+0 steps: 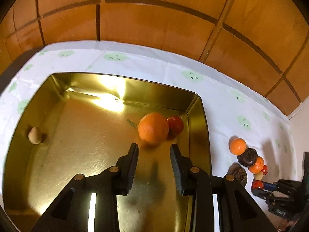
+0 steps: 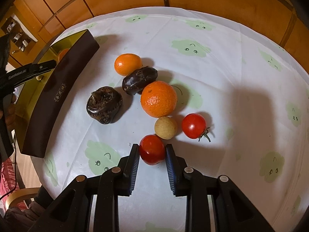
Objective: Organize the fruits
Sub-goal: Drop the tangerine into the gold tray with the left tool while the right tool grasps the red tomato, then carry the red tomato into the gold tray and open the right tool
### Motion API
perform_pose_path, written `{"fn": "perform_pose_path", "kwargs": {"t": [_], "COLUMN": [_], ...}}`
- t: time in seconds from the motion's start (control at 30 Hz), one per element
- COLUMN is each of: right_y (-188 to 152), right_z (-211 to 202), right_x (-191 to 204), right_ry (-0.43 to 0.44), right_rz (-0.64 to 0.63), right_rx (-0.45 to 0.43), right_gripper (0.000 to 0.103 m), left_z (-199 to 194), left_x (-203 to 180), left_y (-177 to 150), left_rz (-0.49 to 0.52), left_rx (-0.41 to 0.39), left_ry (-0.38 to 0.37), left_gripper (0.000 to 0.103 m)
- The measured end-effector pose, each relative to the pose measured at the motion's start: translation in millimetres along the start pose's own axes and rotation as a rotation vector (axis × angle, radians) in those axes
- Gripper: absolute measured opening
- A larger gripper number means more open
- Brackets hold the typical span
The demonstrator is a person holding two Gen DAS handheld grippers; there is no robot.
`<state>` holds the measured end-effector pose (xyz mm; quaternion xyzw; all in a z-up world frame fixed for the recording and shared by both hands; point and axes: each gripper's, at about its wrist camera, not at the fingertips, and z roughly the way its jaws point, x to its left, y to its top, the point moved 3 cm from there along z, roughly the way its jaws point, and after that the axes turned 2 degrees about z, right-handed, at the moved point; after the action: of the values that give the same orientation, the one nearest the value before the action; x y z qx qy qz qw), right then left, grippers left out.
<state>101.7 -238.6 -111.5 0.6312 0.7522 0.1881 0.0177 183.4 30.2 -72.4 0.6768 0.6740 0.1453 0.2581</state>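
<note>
Fruits sit in two groups on your white cloth with pale green cartoon blobs (image 2: 227,73). Your left gripper (image 1: 154,147) hangs over the gold tin (image 1: 58,89), its fingers spread wide and empty. At the frame's centre an orange (image 1: 153,127) lies on the tin floor, touching a red tomato (image 1: 175,124) against the right wall; a small tan fruit (image 1: 35,135) rests at the far left wall. Your right gripper (image 2: 152,148) brackets a red tomato (image 2: 152,149) low in the frame, both pads at its sides, though firm contact is hard to judge. Above it lie a tan ball (image 2: 165,127), another tomato (image 2: 193,125), two oranges (image 2: 158,101) and two dark wrinkled fruits (image 2: 104,104). Orange wood panelling (image 1: 154,23) fills the background.
</note>
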Motion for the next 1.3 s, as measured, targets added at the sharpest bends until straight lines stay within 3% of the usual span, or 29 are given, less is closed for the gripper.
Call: {"fn": "perform_pose_path", "kwargs": {"t": [0.1, 0.37, 0.87, 1.13, 1.3], "right_y": [-1.5, -6.9, -17.0, -22.8, -11.7], "right_z": [1.1, 0.2, -2.8, -3.4, -12.2], "right_x": [2.6, 5.2, 25.5, 56.1, 85.6], "right_ry": [-0.006, -0.009, -0.009, 0.056, 0.111], "right_rz": [-0.009, -0.014, -0.064, -0.097, -0.124], "right_rx": [-0.003, -0.008, 0.005, 0.017, -0.021], "right_gripper": [0.027, 0.027, 0.027, 0.027, 0.027], "left_z": [-16.8, -56.4, -86.4, -88.6, -90.8], "left_x": [-3.3, -6.7, -2.1, 4.5, 14.9], "left_y": [-10.4, -45.7, -73.6, -78.4, -81.0], "left_rz": [0.000, 0.025, 0.042, 0.023, -0.001], "left_rx": [-0.040, -0.130, -0.181, -0.184, -0.189], "left_ry": [0.031, 0.084, 0.097, 0.091, 0.094], "left_gripper": [0.049, 0.058, 0.065, 0.065, 0.065]}}
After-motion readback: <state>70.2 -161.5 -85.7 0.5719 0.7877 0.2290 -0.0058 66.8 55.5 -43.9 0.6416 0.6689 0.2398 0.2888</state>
